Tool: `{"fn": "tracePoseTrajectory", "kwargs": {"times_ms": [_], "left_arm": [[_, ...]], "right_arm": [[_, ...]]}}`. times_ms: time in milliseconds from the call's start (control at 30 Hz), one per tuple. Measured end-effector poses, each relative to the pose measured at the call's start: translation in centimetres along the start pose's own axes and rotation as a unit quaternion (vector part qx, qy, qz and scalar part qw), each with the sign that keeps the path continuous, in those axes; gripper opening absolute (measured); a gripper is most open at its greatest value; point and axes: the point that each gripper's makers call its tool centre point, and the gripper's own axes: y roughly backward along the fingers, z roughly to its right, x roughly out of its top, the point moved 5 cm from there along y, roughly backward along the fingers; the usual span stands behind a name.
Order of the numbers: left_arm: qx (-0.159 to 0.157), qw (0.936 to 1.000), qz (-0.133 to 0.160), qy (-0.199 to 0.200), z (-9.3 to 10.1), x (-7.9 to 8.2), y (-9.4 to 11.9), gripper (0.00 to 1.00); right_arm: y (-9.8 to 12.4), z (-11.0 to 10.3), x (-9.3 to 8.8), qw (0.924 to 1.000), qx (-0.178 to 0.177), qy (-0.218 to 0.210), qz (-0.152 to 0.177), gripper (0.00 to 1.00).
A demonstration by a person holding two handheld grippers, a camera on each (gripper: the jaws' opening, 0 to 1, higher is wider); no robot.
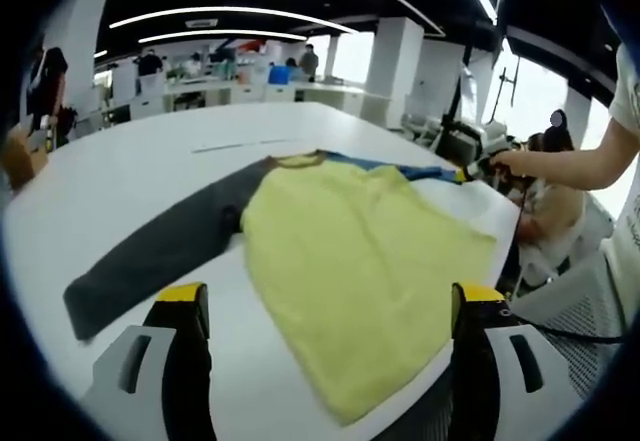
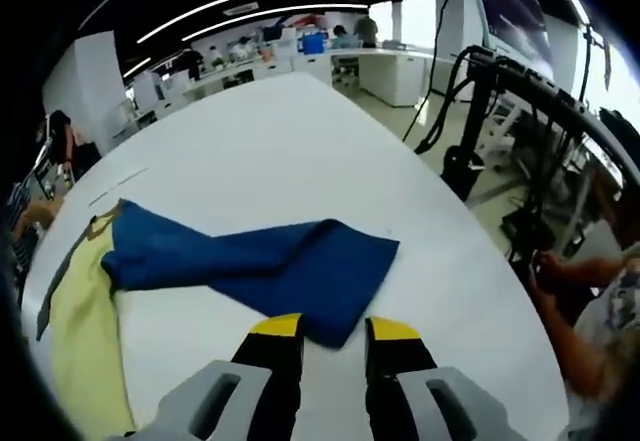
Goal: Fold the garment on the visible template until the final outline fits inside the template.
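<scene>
The yellow knit garment (image 1: 360, 271) lay spread on the white table (image 1: 120, 181), its blue sleeve (image 2: 290, 266) stretching crosswise just ahead of the narrowly parted, empty right gripper (image 2: 335, 329), while the left gripper (image 1: 330, 296) stood wide.

Open office: white pillars (image 1: 400, 61), ceiling strip lights (image 2: 250, 6), bright windows (image 1: 535, 96).

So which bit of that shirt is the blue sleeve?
Start at the big white table, where a yellow knitted top lies flat. The blue sleeve stretches from its shoulder toward the right gripper. The opposite sleeve is dark grey.
</scene>
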Motion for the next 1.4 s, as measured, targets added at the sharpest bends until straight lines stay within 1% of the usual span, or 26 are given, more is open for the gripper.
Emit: {"fn": "tracePoseTrajectory", "kwargs": {"times_ms": [133, 200, 267, 300, 333, 367, 433, 500, 567, 600, 633, 733, 800, 967, 1033, 1167, 1300, 1367, 1400], "left_arm": [[0.004, 1.0, -0.002, 0.0, -0.2, -0.1, 0.0, 0.97], [0.005, 1.0, -0.003, 0.002, -0.2, -0.1, 0.0, 0.96], [0.006, 1.0, -0.005, 0.001, -0.3, -0.1, 0.0, 0.96], [0.007, 1.0, -0.005, 0.001, -0.4, -0.1, 0.0, 0.96], [0.009, 0.9999, -0.005, 0.001, -0.5, -0.1, -0.1, 0.95], [0.01, 0.9999, -0.005, 0.001, -0.5, 0.0, -0.1, 0.95], [0.012, 0.9999, -0.002, -0.001, -0.6, 0.1, -0.1, 0.95], [0.012, 0.9999, 0.001, -0.001, -0.6, 0.2, -0.1, 0.95], [0.01, 0.9999, 0.0, 0.001, -0.6, 0.1, -0.1, 0.95], [0.009, 1.0, -0.001, 0.001, -0.6, 0.1, -0.2, 0.95], [0.009, 1.0, -0.002, 0.001, -0.6, 0.0, -0.2, 0.95], [0.007, 1.0, 0.001, 0.002, -0.4, 0.0, -0.3, 0.95], [0.005, 1.0, 0.003, 0.001, -0.3, 0.1, -0.3, 0.95], [0.005, 1.0, 0.002, -0.002, -0.3, 0.1, -0.3, 0.96], [0.005, 1.0, -0.001, -0.004, -0.3, 0.1, -0.3, 0.96], [0.008, 1.0, -0.001, -0.006, -0.4, 0.2, -0.3, 0.97], [0.008, 0.9999, -0.003, -0.007, -0.4, 0.1, -0.2, 0.97], [0.007, 0.9999, -0.004, -0.007, -0.4, 0.0, -0.2, 0.97], [0.007, 0.9999, -0.004, -0.008, -0.4, 0.0, -0.2, 0.98]], "right_arm": [[0.1, -0.4, 0.0, 0.9998, -0.01, 0.016, -0.005, 0.16], [0.2, -0.7, -0.1, 0.9993, -0.021, 0.028, -0.009, 0.14], [0.3, -1.2, -0.1, 0.9995, -0.021, 0.019, -0.011, 0.1], [0.4, -1.3, 0.0, 0.9995, -0.025, 0.014, -0.01, 0.09], [0.4, -1.3, 0.1, 0.9992, -0.029, 0.021, -0.015, 0.08], [0.5, -1.3, 0.2, 0.9992, -0.032, 0.019, -0.017, 0.07], [0.6, -1.3, 0.2, 0.9993, -0.031, 0.015, -0.017, 0.06], [0.5, -1.2, 0.2, 0.9993, -0.028, 0.015, -0.018, 0.04], [0.3, -1.2, 0.4, 0.9987, -0.011, 0.046, -0.019, 0.0], [0.3, -1.3, 0.4, 0.9981, -0.006, 0.057, -0.02, 0.0], [0.4, -1.2, 0.4, 0.9981, -0.009, 0.056, -0.022, 0.0], [0.2, -0.8, 0.5, 0.9981, 0.002, 0.055, -0.026, 0.0], [0.4, -0.6, 0.7, 0.9981, 0.012, 0.054, -0.027, 0.0], [1.4, 0.0, 2.1, 0.9961, 0.021, 0.083, -0.021, 0.0], [1.8, 0.3, 2.8, 0.9954, 0.02, 0.092, -0.02, 0.0], [2.5, 1.1, 4.2, 0.992, 0.009, 0.125, -0.012, 0.0], [3.0, 1.9, 5.1, 0.9912, 0.002, 0.132, -0.009, 0.0], [2.7, 2.9, 5.4, 0.9904, -0.001, 0.138, -0.009, 0.0], [2.9, 2.8, 5.3, 0.9903, -0.002, 0.139, -0.009, 0.0]]}}
